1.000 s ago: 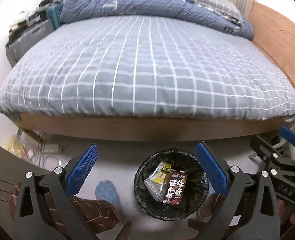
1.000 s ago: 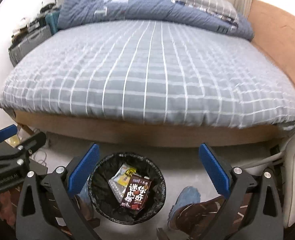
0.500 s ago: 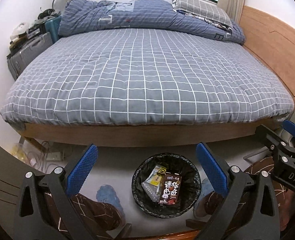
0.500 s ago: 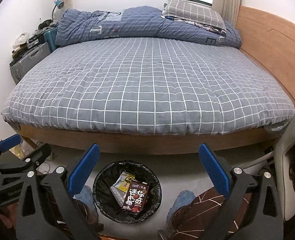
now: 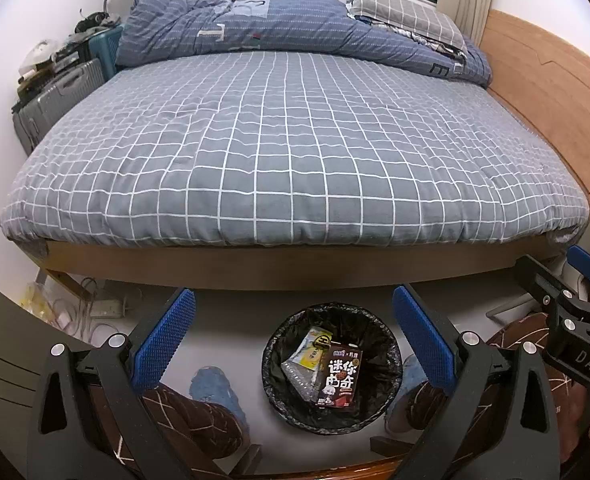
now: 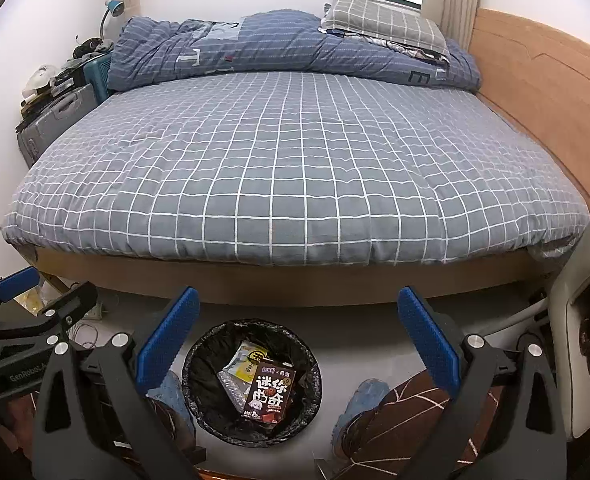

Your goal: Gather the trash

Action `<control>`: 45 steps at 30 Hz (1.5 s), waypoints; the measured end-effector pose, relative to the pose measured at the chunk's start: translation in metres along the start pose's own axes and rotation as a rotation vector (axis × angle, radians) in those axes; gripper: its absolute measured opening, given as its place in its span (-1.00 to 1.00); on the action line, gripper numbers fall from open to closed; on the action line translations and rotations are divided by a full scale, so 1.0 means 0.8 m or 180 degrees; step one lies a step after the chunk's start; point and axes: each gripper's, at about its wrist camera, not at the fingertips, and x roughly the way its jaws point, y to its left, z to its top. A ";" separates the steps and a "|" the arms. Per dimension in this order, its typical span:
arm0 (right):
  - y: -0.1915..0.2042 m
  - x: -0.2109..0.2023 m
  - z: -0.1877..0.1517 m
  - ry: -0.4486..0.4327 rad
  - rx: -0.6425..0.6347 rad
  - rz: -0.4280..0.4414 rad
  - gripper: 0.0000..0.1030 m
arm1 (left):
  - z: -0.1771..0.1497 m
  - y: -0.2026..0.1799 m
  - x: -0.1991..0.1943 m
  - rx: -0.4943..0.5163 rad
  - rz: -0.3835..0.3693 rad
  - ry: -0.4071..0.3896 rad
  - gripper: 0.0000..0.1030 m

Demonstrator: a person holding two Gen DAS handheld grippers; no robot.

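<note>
A round bin with a black liner (image 5: 273, 364) (image 6: 193, 380) stands on the floor in front of the bed. In it lie a dark red snack box (image 5: 339, 378) (image 6: 269, 394), a yellow packet (image 5: 313, 350) (image 6: 249, 362) and a clear wrapper (image 5: 299, 376). My left gripper (image 5: 295, 340) is open and empty, held high above the bin. My right gripper (image 6: 299, 340) is open and empty, also high above the bin. Each gripper shows at the edge of the other's view.
A bed with a grey checked cover (image 5: 295, 148) (image 6: 295, 160) fills the middle, with a blue duvet (image 5: 295, 24) and pillow at the back. Suitcases (image 5: 55, 100) stand at the left wall. Cables (image 5: 91, 308) lie under the bed's left corner. My legs and slippers (image 5: 211, 388) flank the bin.
Both grippers have risen and tilted up, so the bin looks smaller and more of the bed, window and headboard shows. Both jaws stayed open and empty.
</note>
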 end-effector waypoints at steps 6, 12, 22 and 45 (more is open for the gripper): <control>-0.002 0.002 -0.001 -0.0003 0.0015 0.0010 0.86 | 0.000 -0.002 0.003 -0.0002 0.0001 0.0005 0.89; 0.000 0.004 -0.001 -0.0004 0.0014 0.0026 0.86 | 0.001 -0.002 0.005 -0.0009 0.0011 0.0007 0.89; 0.002 0.005 -0.001 0.0008 0.0010 0.0030 0.86 | 0.002 0.000 0.005 -0.0006 0.0025 0.0013 0.89; 0.002 0.006 -0.002 0.0010 0.0017 0.0035 0.86 | 0.001 -0.003 0.001 0.0020 0.0026 -0.0001 0.89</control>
